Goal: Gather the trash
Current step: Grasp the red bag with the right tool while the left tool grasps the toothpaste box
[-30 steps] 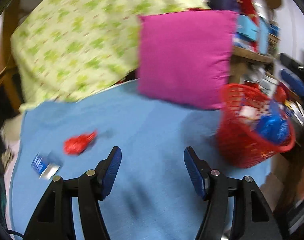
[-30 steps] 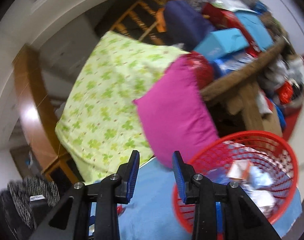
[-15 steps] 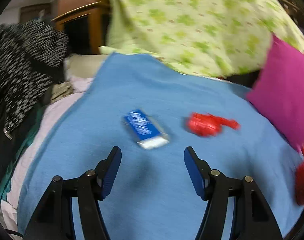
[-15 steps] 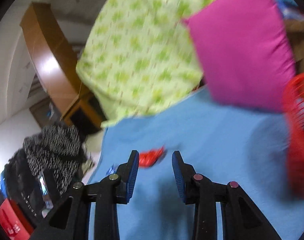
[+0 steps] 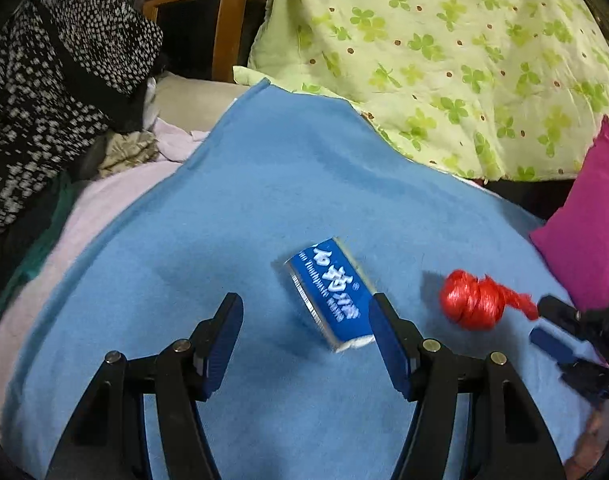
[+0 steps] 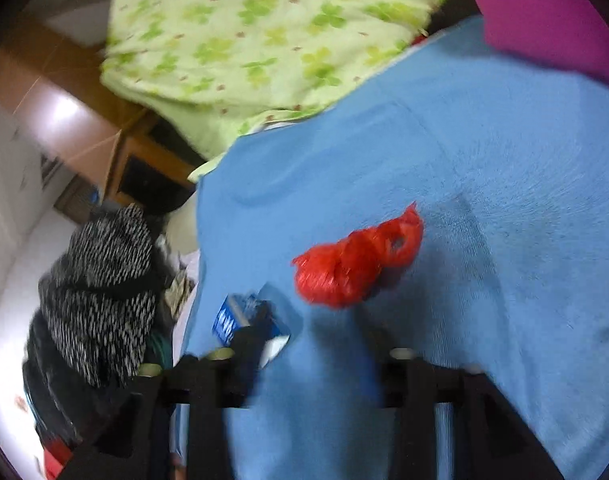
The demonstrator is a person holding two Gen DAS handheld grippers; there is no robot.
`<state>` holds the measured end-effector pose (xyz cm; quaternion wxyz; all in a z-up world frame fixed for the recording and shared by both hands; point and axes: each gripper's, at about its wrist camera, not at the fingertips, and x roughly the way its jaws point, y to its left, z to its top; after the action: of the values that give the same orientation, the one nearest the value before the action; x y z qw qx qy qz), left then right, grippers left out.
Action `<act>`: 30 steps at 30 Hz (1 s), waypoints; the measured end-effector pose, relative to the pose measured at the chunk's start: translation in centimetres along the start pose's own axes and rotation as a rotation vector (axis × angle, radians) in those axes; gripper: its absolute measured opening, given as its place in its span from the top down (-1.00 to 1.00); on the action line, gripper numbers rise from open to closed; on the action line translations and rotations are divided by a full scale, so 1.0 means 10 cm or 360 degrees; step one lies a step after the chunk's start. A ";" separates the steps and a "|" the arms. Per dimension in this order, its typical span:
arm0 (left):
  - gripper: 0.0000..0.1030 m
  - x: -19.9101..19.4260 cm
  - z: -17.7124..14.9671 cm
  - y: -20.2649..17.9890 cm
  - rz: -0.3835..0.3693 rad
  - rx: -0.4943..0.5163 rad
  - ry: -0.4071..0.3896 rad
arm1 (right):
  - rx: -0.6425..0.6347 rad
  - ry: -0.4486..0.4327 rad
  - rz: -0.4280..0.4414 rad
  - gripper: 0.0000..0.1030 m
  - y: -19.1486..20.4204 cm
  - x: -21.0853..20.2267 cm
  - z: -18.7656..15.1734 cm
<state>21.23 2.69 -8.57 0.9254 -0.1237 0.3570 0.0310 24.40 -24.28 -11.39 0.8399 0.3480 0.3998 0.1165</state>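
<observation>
blue box (image 5: 331,293), white lettering; crumpled red wrapper (image 5: 475,299)

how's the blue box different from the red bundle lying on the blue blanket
The blue box is flat-sided and rectangular with white lettering; the red bundle is a rounded, knotted wad with a twisted tail and no print. The box looks stiff, like card; the bundle looks like shiny, stringy plastic. The box lies ahead of the left tool; the bundle lies nearer the right tool. Both rest loose on the blue blanket, ungripped.
</observation>
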 end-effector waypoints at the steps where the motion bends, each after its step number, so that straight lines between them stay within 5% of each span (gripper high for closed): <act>1: -0.28 0.04 0.02 -0.01 -0.0015 -0.0020 0.0000 | 0.0056 -0.0032 0.0018 -0.35 -0.06 0.04 0.05; 7: -0.42 0.24 0.13 -0.14 -0.0024 -0.0048 -0.0004 | 0.0130 -0.0017 -0.0057 -0.35 -0.17 0.29 0.22; 19: -0.43 0.69 0.07 -0.14 -0.0037 -0.0119 0.0195 | 0.0044 0.0020 -0.0204 -0.35 -0.06 0.67 0.24; 22: -0.43 0.80 0.04 -0.12 -0.0091 -0.0161 0.0275 | -0.0019 0.0018 -0.0215 -0.10 -0.04 0.73 0.21; 27: -0.43 0.81 0.02 -0.07 -0.0131 -0.0184 0.0260 | -0.0120 -0.0013 -0.0238 -0.04 0.03 0.64 0.18; 30: -0.20 0.80 0.01 -0.08 -0.0104 -0.0158 0.0258 | -0.0154 -0.0031 -0.0229 -0.04 0.06 0.52 0.15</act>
<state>27.33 1.68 -13.66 0.8867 -0.1830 0.4245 0.0083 28.99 -22.16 -13.37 0.8658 0.2785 0.4095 0.0716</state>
